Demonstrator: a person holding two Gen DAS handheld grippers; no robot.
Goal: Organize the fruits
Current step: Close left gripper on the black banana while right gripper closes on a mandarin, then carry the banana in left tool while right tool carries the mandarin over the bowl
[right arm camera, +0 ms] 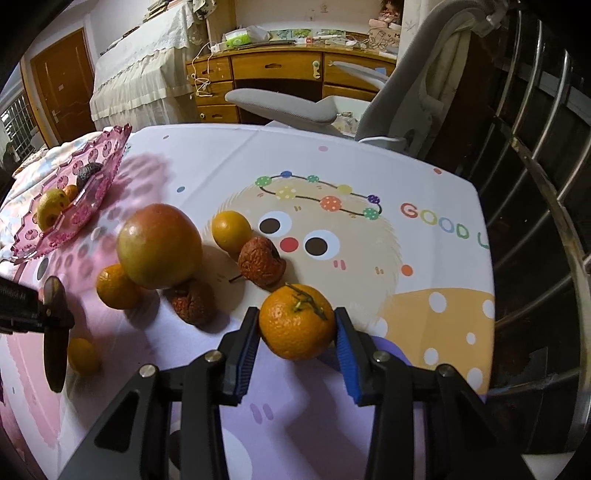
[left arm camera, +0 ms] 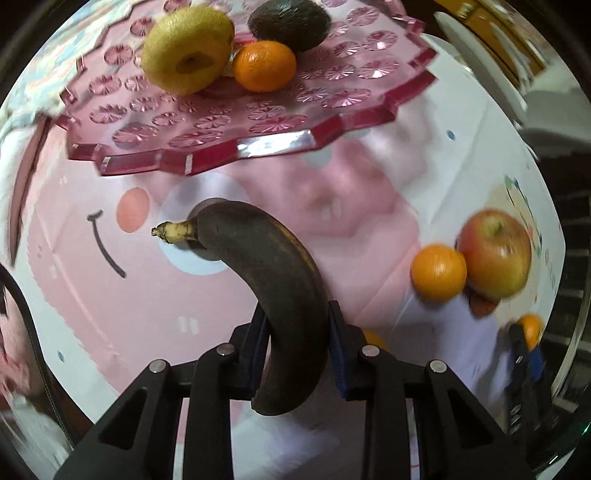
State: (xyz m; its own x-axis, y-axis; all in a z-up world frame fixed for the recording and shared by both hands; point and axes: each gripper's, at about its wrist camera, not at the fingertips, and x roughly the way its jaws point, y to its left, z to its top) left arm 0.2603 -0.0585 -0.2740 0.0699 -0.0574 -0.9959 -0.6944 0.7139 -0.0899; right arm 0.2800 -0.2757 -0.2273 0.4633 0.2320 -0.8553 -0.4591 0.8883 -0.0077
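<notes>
Left gripper [left arm camera: 295, 350]: clamped on a blackened banana [left arm camera: 266, 280], the blue pads pressing both flanks of its lower half; the fruit hangs clear of the tablecloth [left arm camera: 369, 236].
Banana axis: curved, running from the blunt end at 6 o'clock, just below the pads, up and over to the stem [left arm camera: 171, 232] at about 10 o'clock; the stem tip points toward 9 o'clock.
Key relation: the pink faceted tray [left arm camera: 258, 144] lies at 12 o'clock from the left gripper, its near rim just beyond the banana's stem end. The left hand is the nearer one to it, so the banana's route probably goes straight ahead over that rim, long axis roughly across the tray's front edge.
Tray contents: a yellow-green pear [left arm camera: 186, 50] at 11 o'clock, a mandarin [left arm camera: 265, 65] touching it, a dark avocado [left arm camera: 290, 22] behind; the near half of the tray is bare.
Right gripper [right arm camera: 297, 330]: closed on a stemmed mandarin [right arm camera: 295, 321], pads touching both sides, the fruit low over or on the cloth; its green stalk points up and toward 1 o'clock.
Outward from the right gripper: two shrivelled reddish fruits [right arm camera: 260, 266] at 11 o'clock, a small orange [right arm camera: 232, 229] beyond, a large apple [right arm camera: 159, 245] at 10 o'clock with another mandarin [right arm camera: 116, 286] touching it, and the tray far off at 10 o'clock.
Loose fruit: these are not yet on the tray.
</notes>
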